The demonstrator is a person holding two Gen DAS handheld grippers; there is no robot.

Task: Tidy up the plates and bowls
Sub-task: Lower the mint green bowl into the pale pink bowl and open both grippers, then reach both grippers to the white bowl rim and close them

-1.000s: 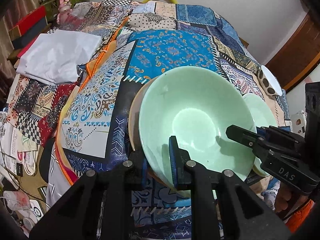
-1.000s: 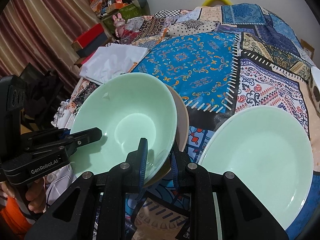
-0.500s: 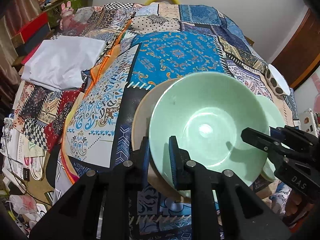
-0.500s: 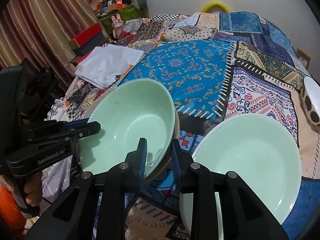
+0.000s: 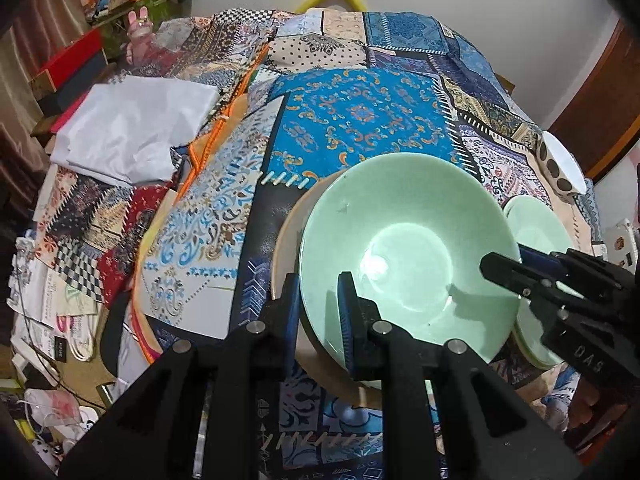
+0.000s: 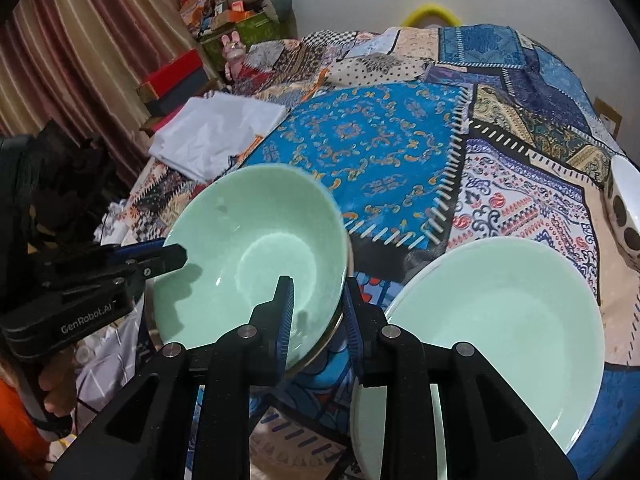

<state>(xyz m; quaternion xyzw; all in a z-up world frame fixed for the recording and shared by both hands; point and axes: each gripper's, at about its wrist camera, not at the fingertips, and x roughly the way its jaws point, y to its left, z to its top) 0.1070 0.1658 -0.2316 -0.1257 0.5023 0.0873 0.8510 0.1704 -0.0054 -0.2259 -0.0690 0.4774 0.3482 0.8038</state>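
Gripping green bowl (image 5: pixel 404 256) rim, left gripper (image 5: pixel 318 312) clamped, right gripper (image 6: pixel 318 316) jaws just opened, rim between, bowl now level on tan plate (image 5: pixel 292 232).

The tan plate (image 5: pixel 289 240) is mostly covered by the green bowl (image 5: pixel 404 248). The spotted bowl (image 6: pixel 624 216) gets cut off at the right edge.
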